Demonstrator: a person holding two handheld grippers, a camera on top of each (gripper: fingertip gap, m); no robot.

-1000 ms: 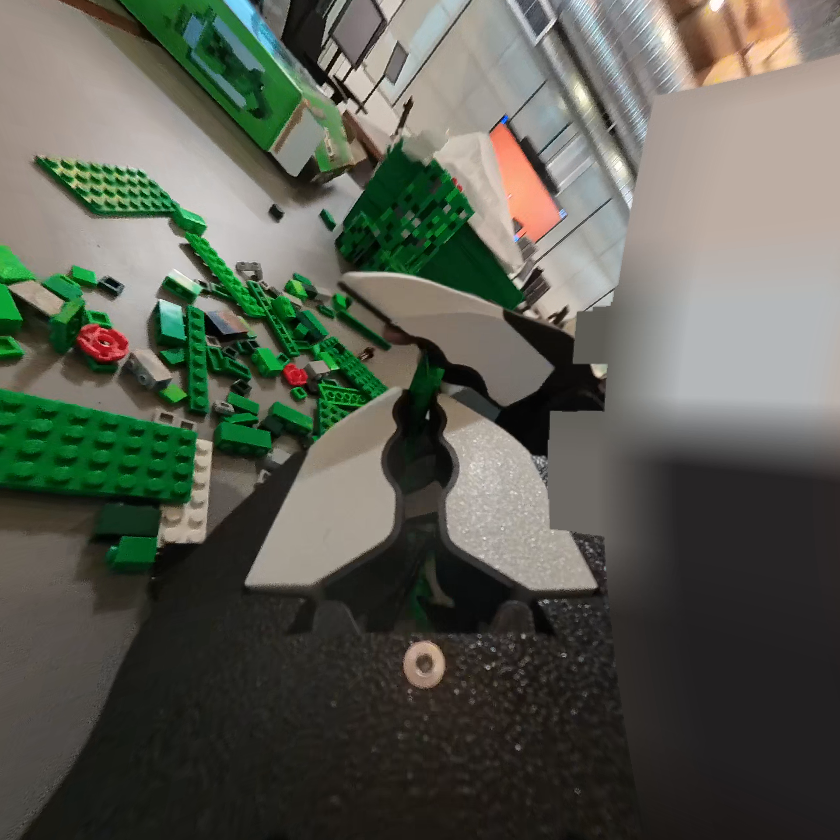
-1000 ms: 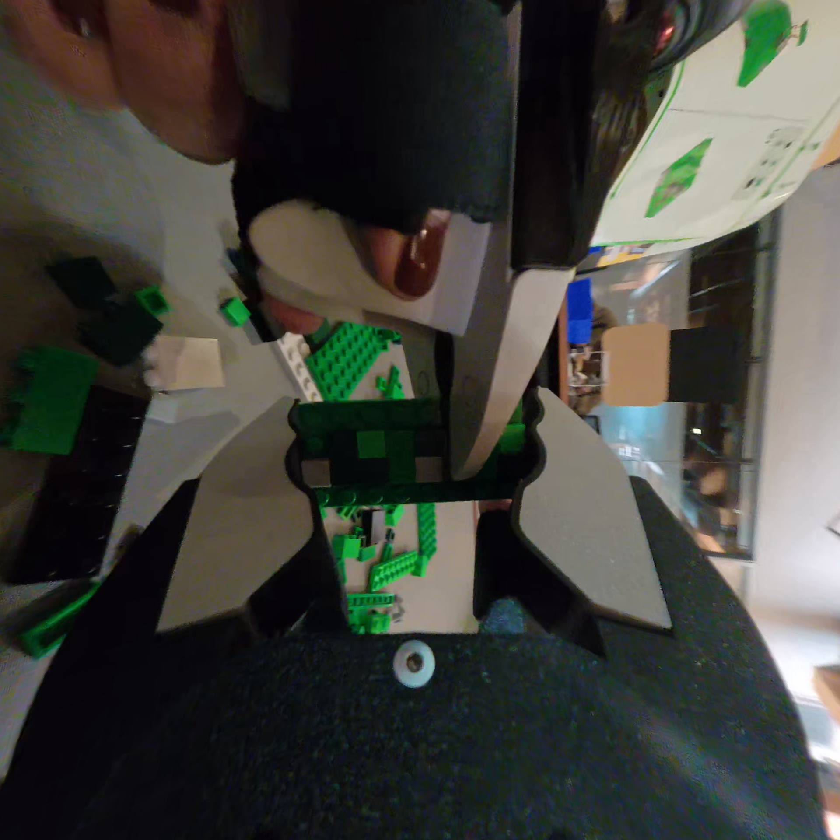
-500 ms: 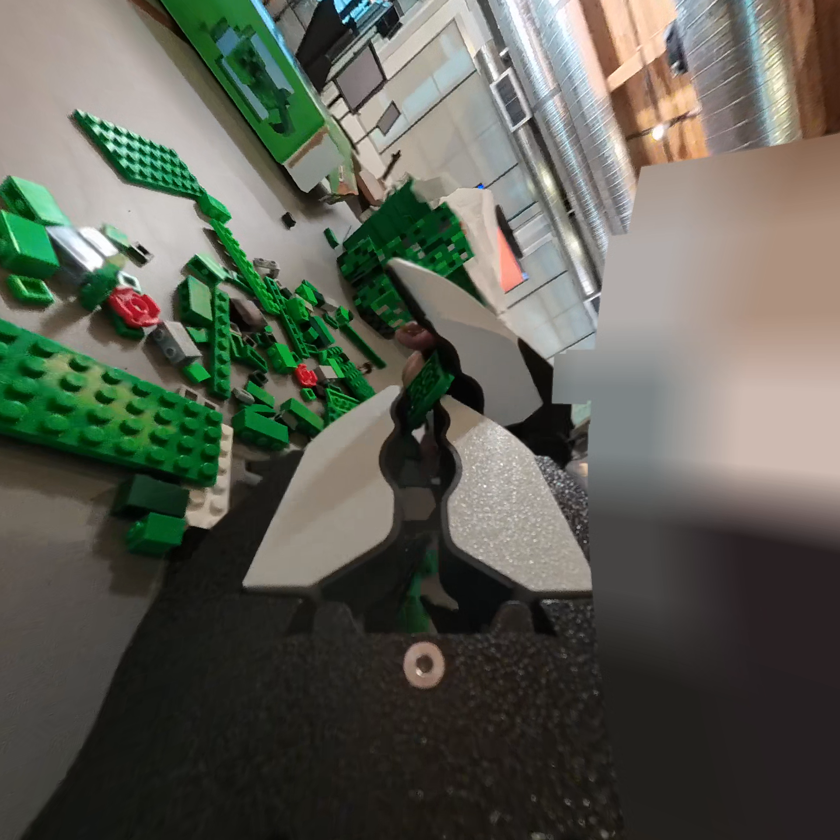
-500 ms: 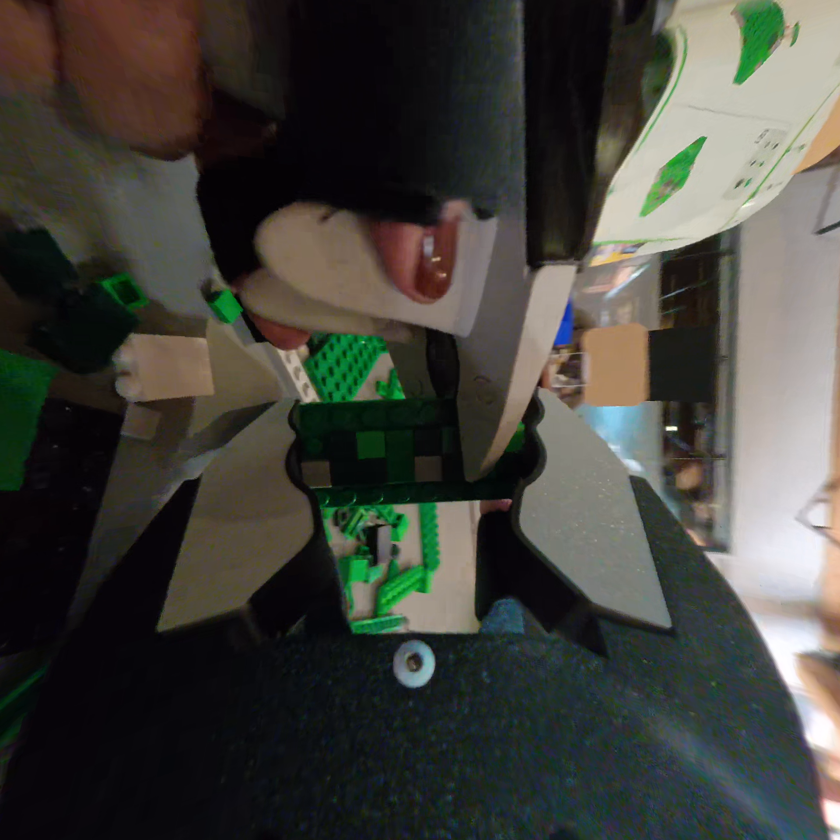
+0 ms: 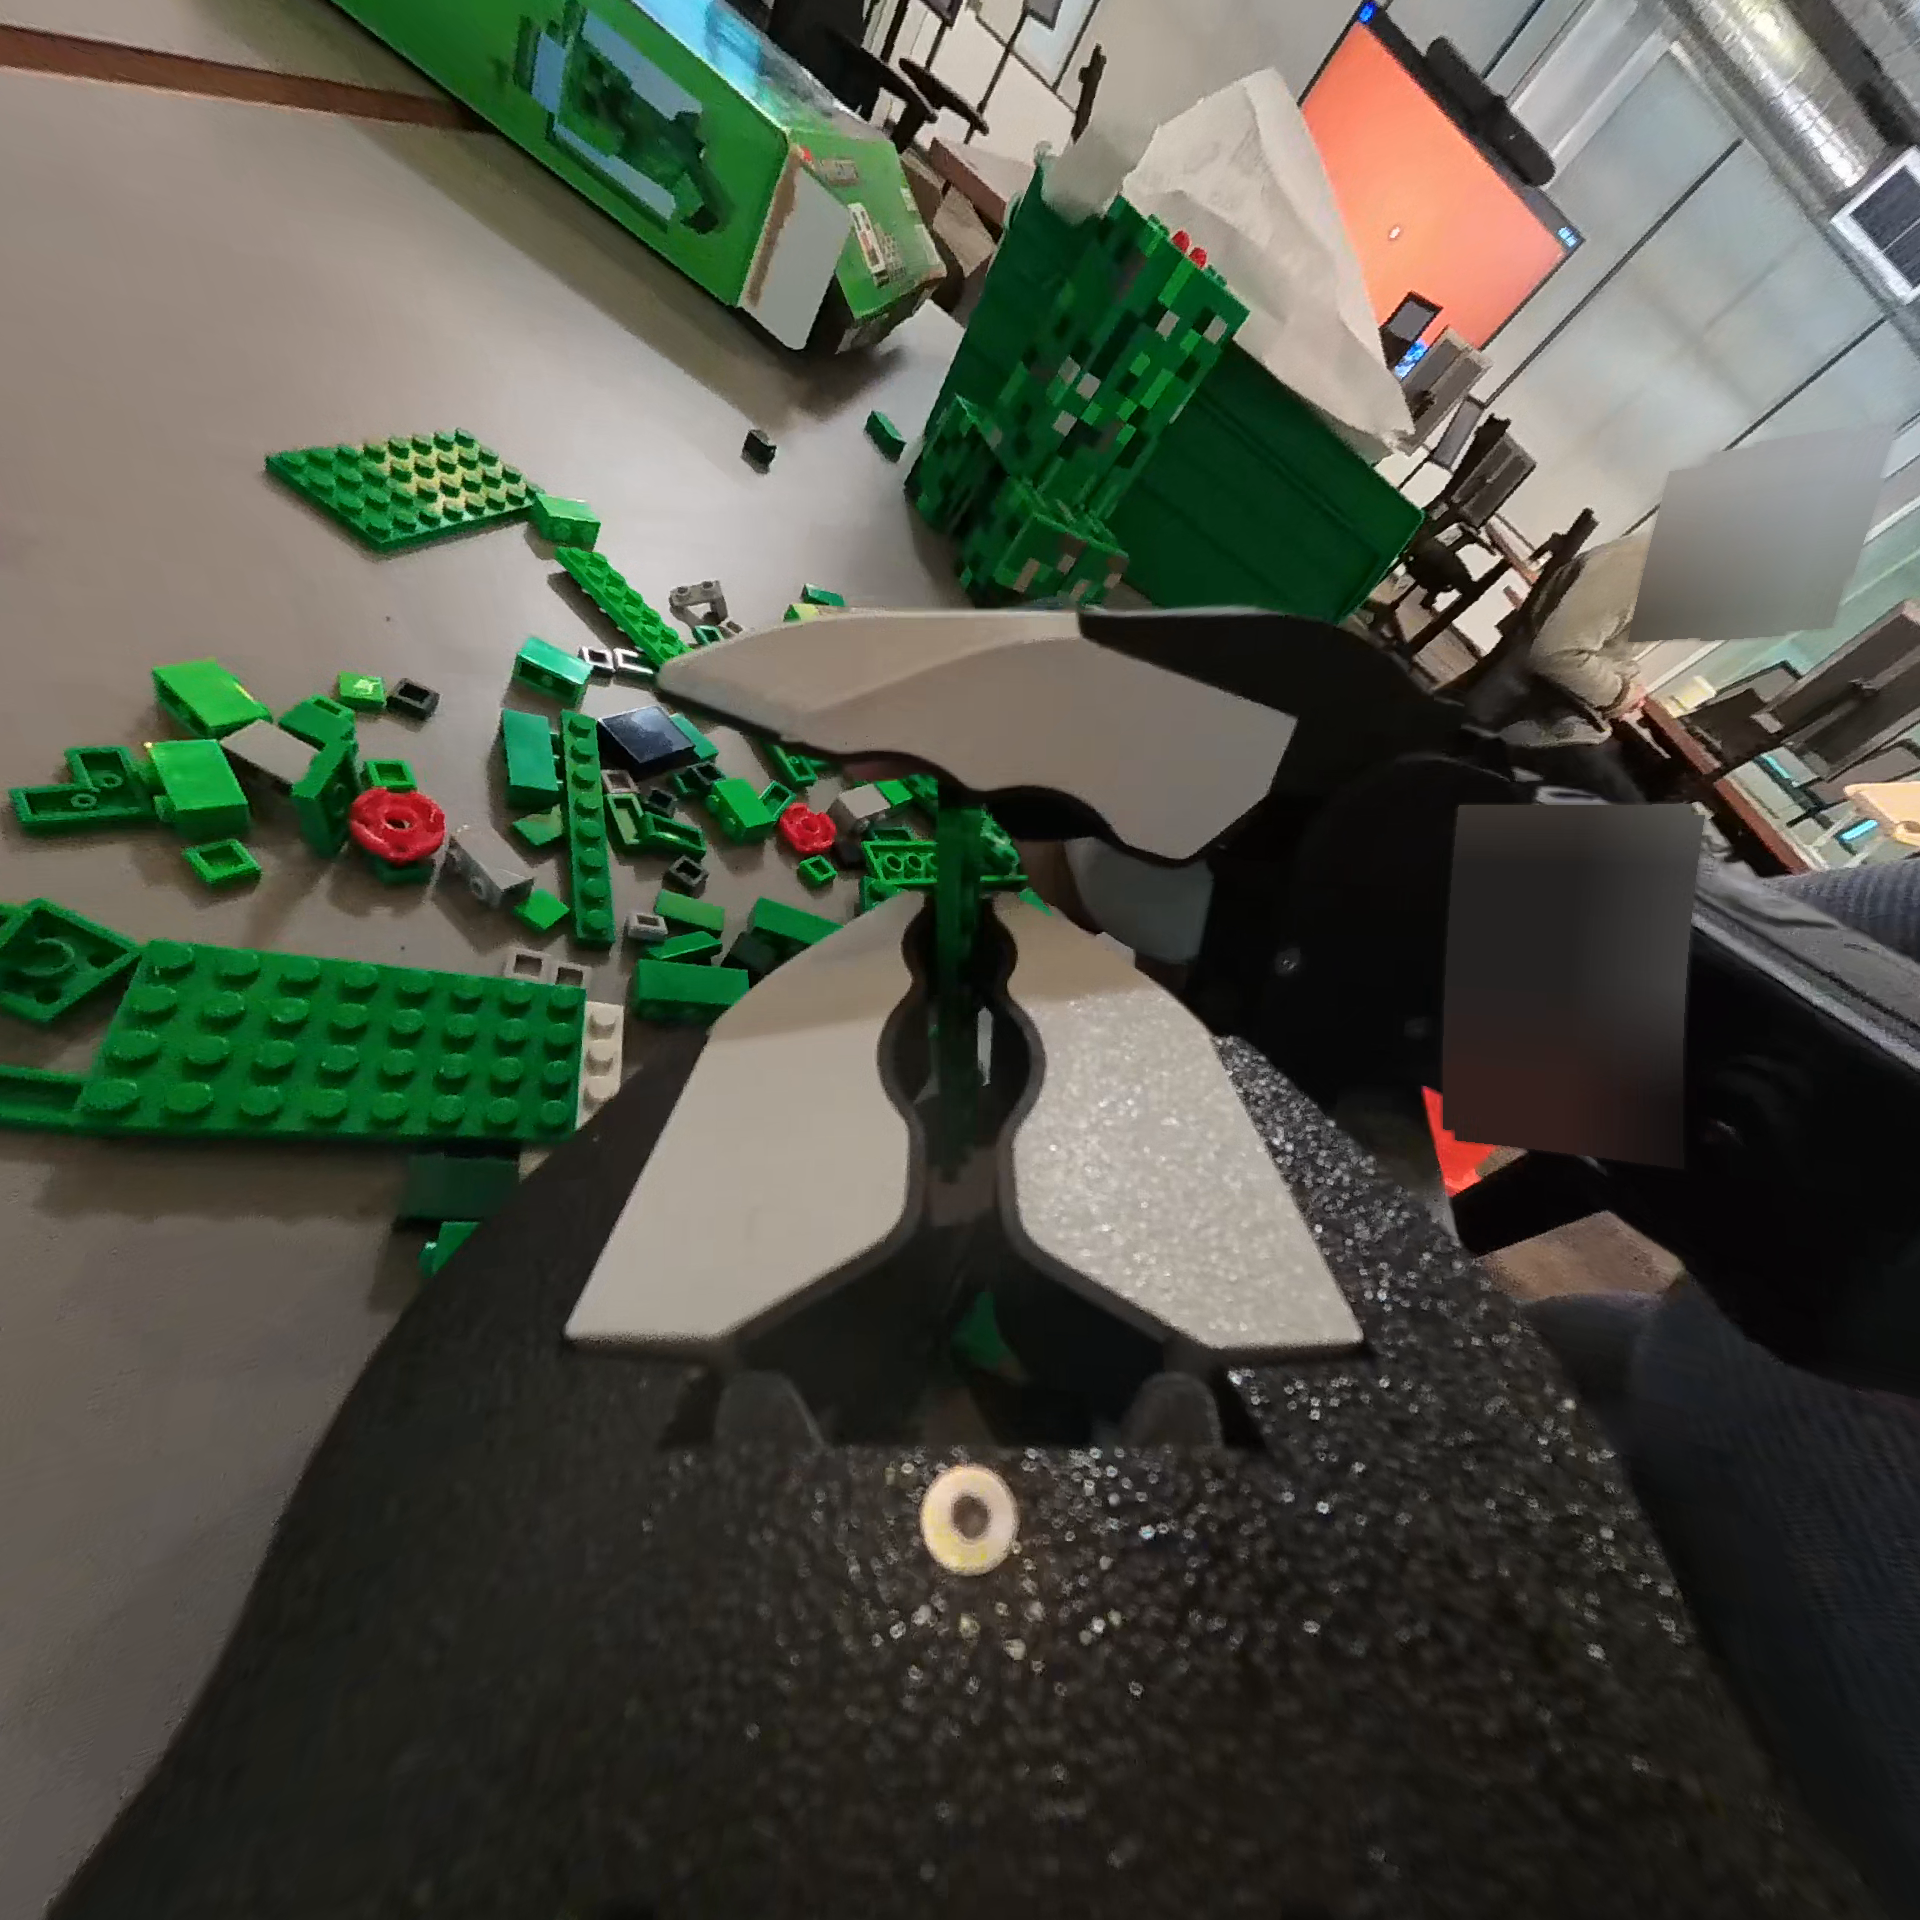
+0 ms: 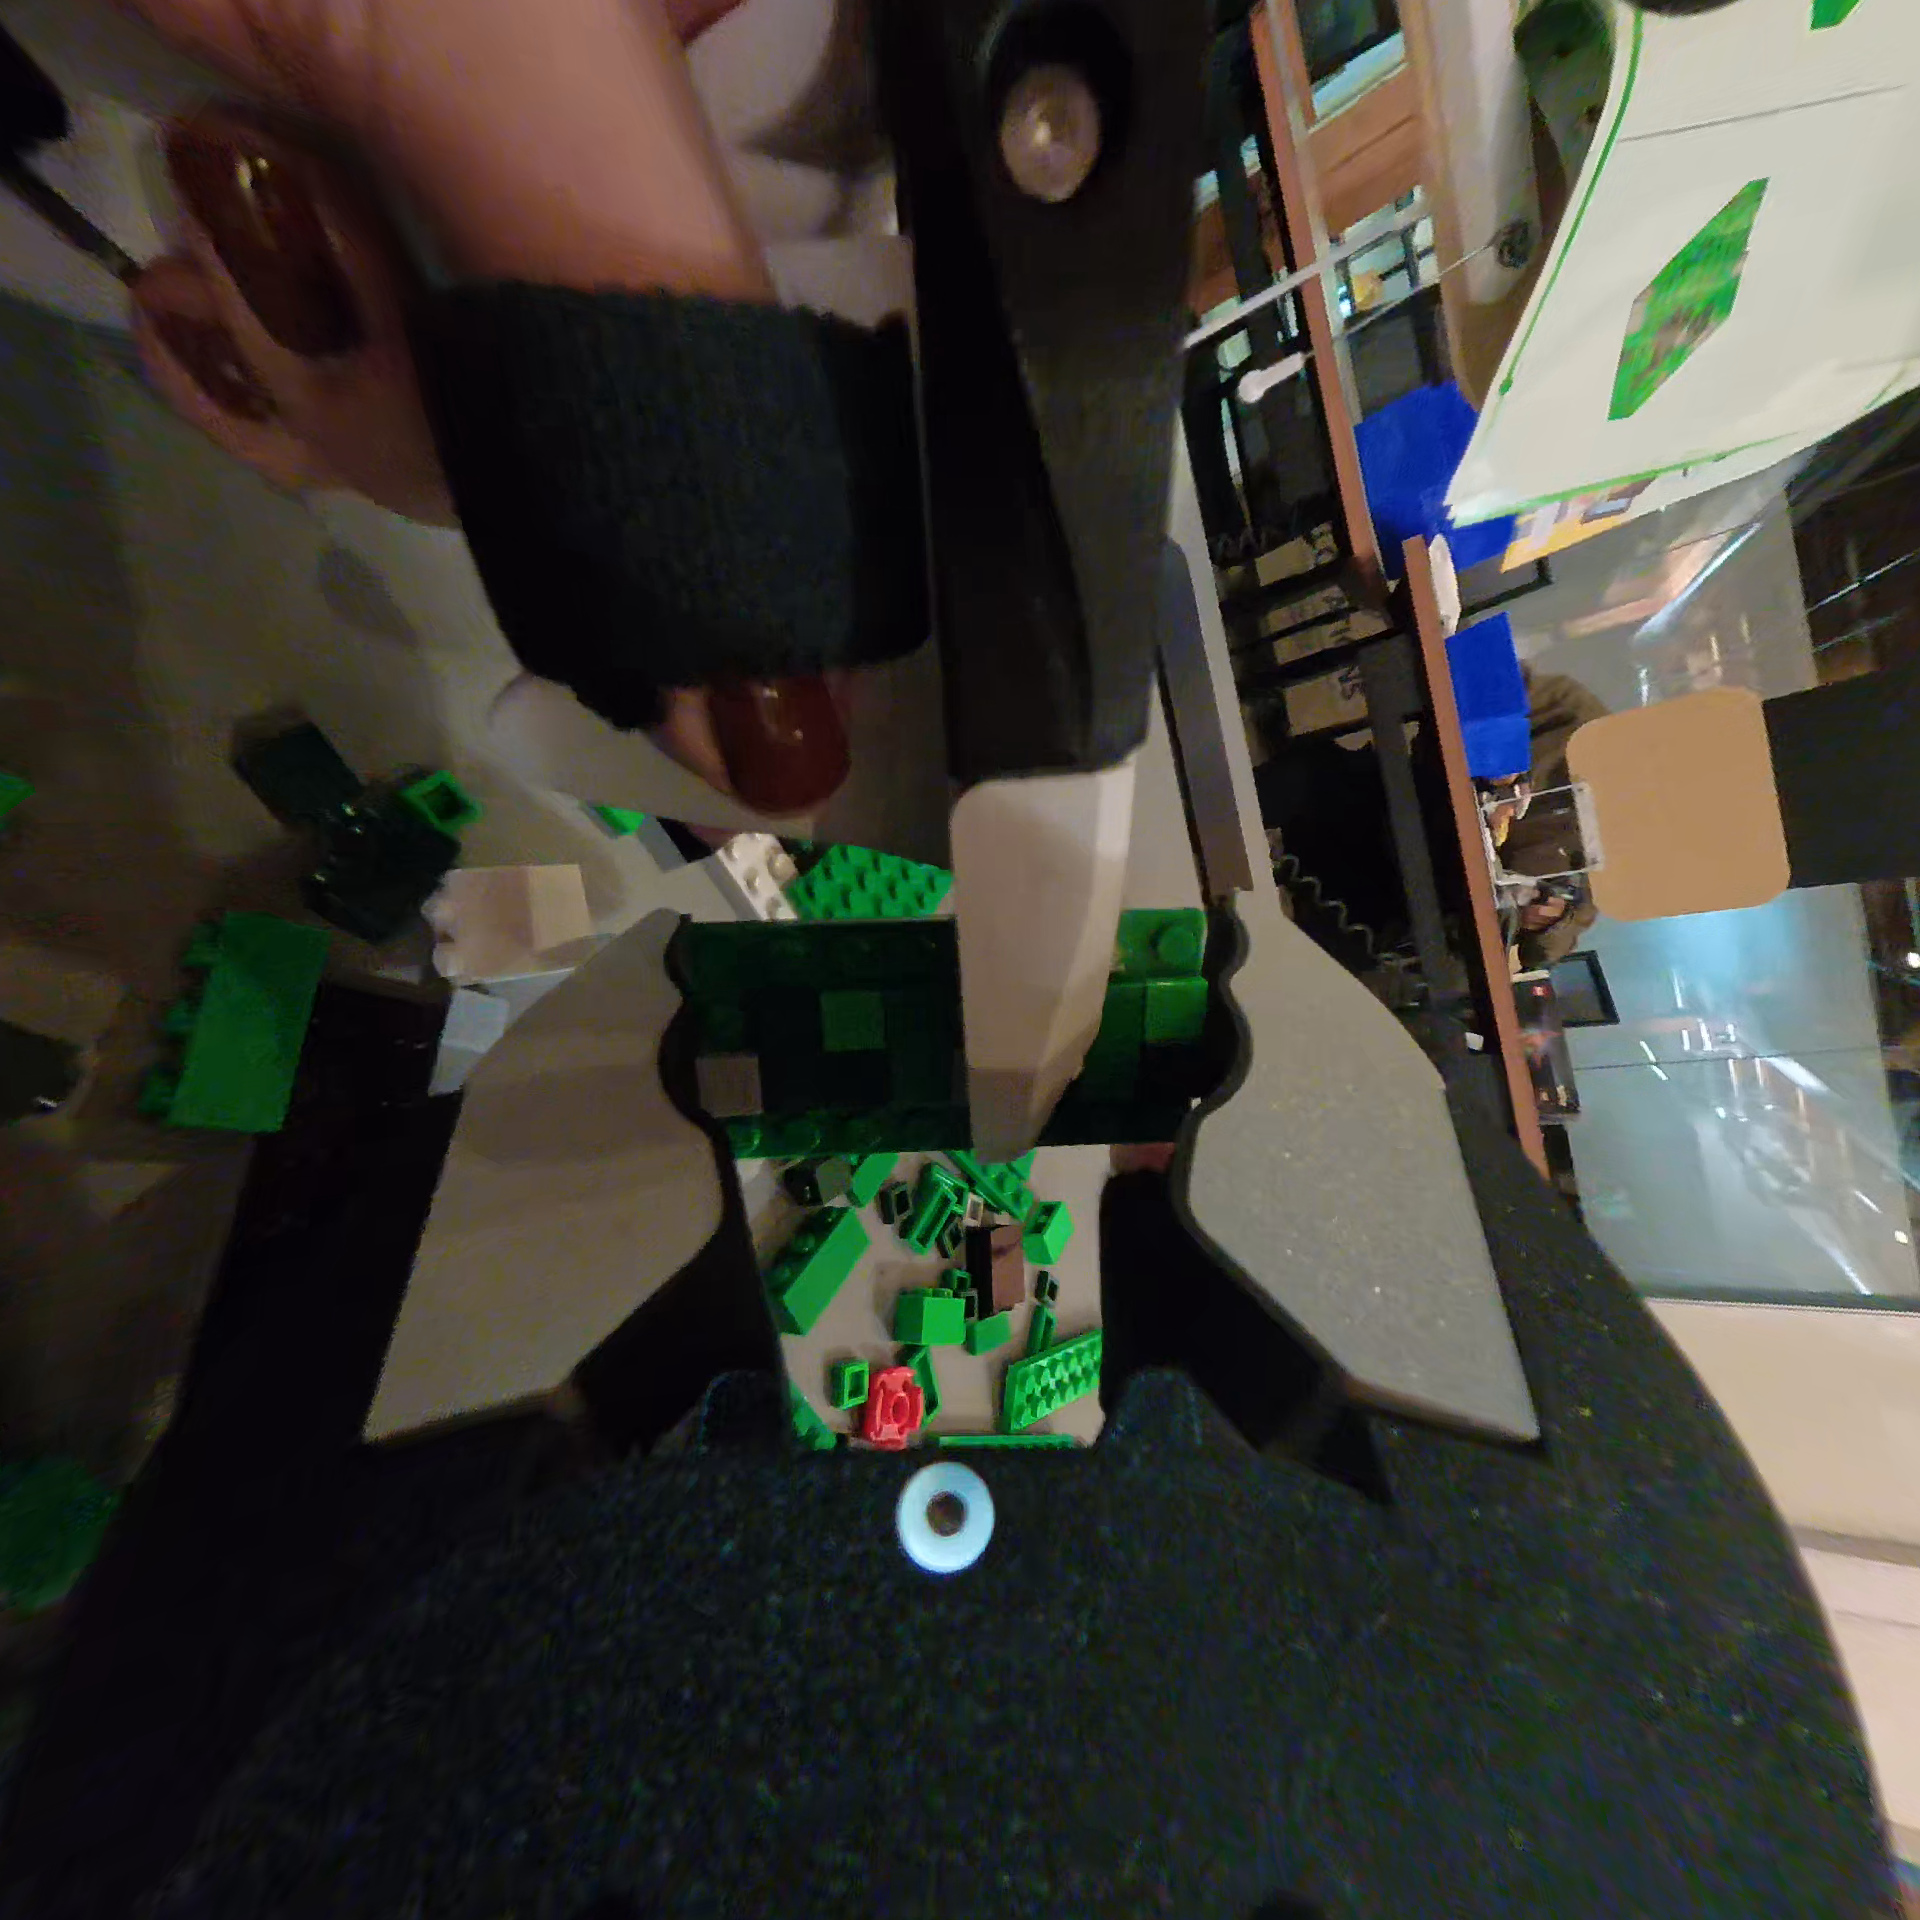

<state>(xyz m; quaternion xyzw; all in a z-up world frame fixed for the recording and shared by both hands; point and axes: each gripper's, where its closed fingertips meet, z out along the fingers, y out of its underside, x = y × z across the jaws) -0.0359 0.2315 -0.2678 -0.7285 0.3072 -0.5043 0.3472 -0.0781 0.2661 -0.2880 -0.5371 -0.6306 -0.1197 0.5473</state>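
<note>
Both grippers hold one small flat panel built of green, dark green and grey bricks above the table. In the left wrist view my left gripper (image 5: pixel 958 925) is shut on the panel (image 5: pixel 956 997), seen edge-on as a thin green strip. A grey finger (image 5: pixel 987 717) of the right gripper crosses just beyond it. In the right wrist view my right gripper (image 6: pixel 951 925) is shut across the panel's (image 6: pixel 831 1029) width. The left gripper's finger (image 6: pixel 1039 935) comes down from above over the panel's face, with a person's hand (image 6: pixel 540 208) behind it.
Many loose green bricks lie on the grey table (image 5: pixel 208 312). There is a long green plate (image 5: pixel 312 1039), a square green baseplate (image 5: pixel 416 488) and red round pieces (image 5: pixel 395 821). A green box (image 5: pixel 665 156) and a built green block (image 5: pixel 1091 395) stand behind. A booklet (image 6: pixel 1714 260) hangs upper right. The grippers' ends are close to 5 cm from one another. From the right gripper's tips to the long green plate (image 5: pixel 312 1039) is close to 6 cm.
Both grippers kept their hold on the panel. The left view swung, so the panel now shows edge-on. In the right view the hand and the left gripper came closer.
</note>
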